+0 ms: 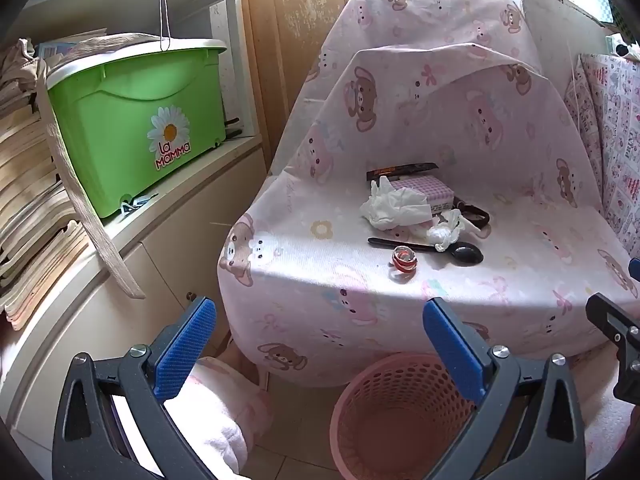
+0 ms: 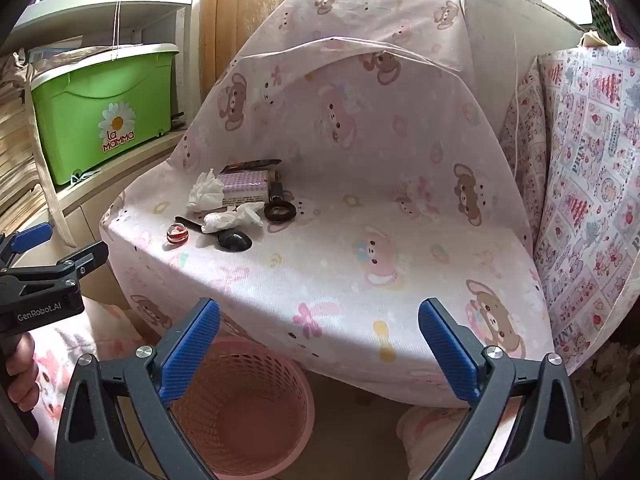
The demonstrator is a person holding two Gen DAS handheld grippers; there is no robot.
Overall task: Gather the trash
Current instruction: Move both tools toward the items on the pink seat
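Note:
On the pink bear-print chair seat (image 1: 400, 288) (image 2: 320, 280) lie a crumpled white tissue (image 1: 394, 206) (image 2: 206, 192), a smaller white wad (image 1: 446, 232) (image 2: 230, 220), a black plastic spoon (image 1: 460, 254) (image 2: 234, 240), a red and white wrapper (image 1: 405, 259) (image 2: 177, 235), a checked small box (image 1: 430, 192) (image 2: 244, 186), a dark flat wrapper (image 1: 402, 170) and a black ring-shaped item (image 2: 279, 212). A pink mesh bin (image 1: 394, 416) (image 2: 248, 412) stands on the floor below the seat's front edge, empty. My left gripper (image 1: 320, 344) and right gripper (image 2: 320, 344) are open and empty, above the bin.
A green "La Mamma" tub (image 1: 140, 120) (image 2: 104, 112) sits on a white shelf unit at left, beside stacked papers (image 1: 28, 200). A patterned cushion (image 2: 592, 184) stands to the right of the chair. A wooden door (image 1: 304, 20) is behind.

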